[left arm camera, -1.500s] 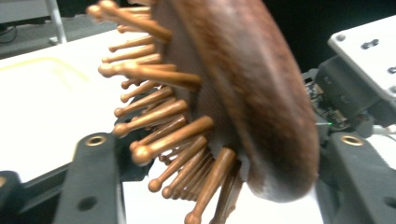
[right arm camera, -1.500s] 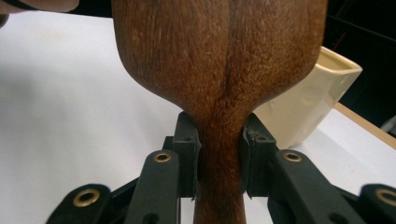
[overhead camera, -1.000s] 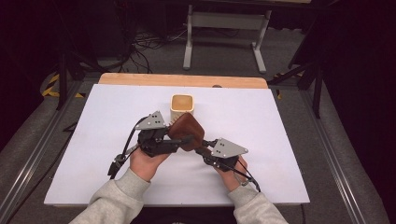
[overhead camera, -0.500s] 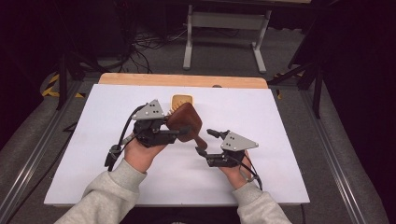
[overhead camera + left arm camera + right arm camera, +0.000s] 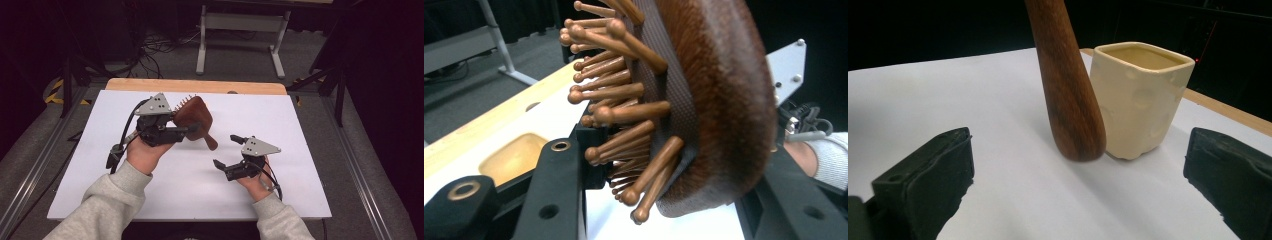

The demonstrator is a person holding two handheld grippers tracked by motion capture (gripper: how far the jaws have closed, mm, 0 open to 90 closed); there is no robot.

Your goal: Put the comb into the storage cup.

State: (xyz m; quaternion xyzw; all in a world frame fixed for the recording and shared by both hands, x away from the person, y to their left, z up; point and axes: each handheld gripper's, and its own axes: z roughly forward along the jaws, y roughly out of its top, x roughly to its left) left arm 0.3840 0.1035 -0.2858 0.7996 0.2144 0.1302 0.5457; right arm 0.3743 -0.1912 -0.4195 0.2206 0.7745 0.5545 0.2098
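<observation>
Two grippers in play. Left gripper [image 5: 192, 127] is clamped across the head of the wooden hairbrush [image 5: 195, 120], holding it in the air over the far-middle of the white worktop [image 5: 310, 150], well back from the near edge. In the left gripper view one jaw sits among the bristle pins [image 5: 624, 115] and the other presses the smooth back of the head, so the pinch goes through the thick part, probably for a grip that won't slip. Handle [image 5: 209, 140] hangs down and toward the right hand, tip clear of the surface.

Right gripper [image 5: 227, 150] is low over the worktop toward the near-right, fingers spread wide and pinching nothing; its jaws have just been opening, and nothing sits between them now. Reads as a handover: the right let go of the handle once the left had the head.

Right gripper view: handle end [image 5: 1068, 90] sits dead ahead between the open jaws, with the cream square cup [image 5: 1138, 100] just behind it near the far edge. My guess is the cup is the target, with the brush going in handle first, which would explain holding it by the head.
</observation>
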